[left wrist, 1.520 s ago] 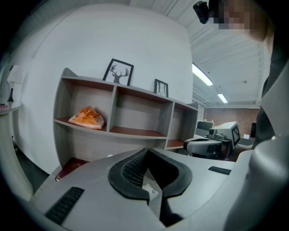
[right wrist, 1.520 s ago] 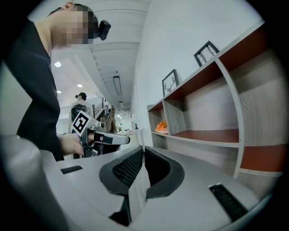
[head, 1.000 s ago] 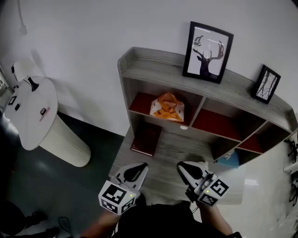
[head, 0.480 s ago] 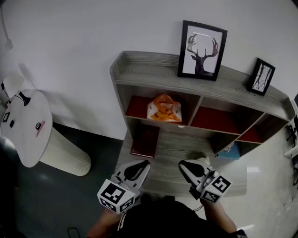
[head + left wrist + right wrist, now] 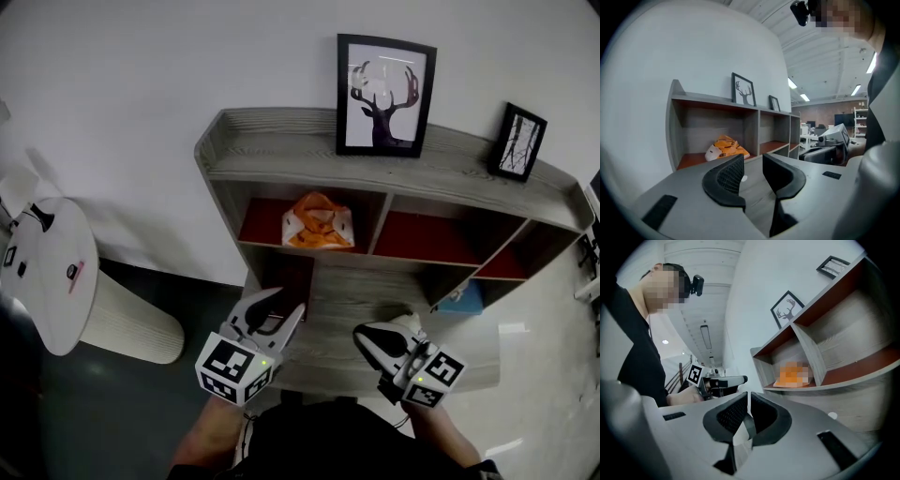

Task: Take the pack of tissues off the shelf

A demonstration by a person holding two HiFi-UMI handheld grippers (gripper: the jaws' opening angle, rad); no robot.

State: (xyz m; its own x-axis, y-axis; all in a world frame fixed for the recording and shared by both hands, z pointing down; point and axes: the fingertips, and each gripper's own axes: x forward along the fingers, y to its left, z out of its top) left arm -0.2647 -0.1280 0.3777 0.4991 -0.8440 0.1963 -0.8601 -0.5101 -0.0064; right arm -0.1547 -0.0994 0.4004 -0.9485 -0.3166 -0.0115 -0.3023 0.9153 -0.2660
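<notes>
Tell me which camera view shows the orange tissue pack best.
Head view: the tissue pack lies whole and sharp in the left compartment of the shelf. The left gripper view shows the tissue pack side-on and dimmer. In the right gripper view it is only a blurred orange patch.

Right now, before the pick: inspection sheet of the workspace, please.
Surface: grey wooden shelf with red compartment floors and a lower ledge.
Job's things: orange pack of tissues in the upper left compartment, untouched.
Clutter: deer picture and small frame on top; dark book on the ledge; blue thing in a lower right compartment.
Grippers: left gripper jaws opening, nothing between them; right gripper shut, empty; both over the ledge.
Cables: nothing seen.
Surroundings: white wall; round white table at left.
</notes>
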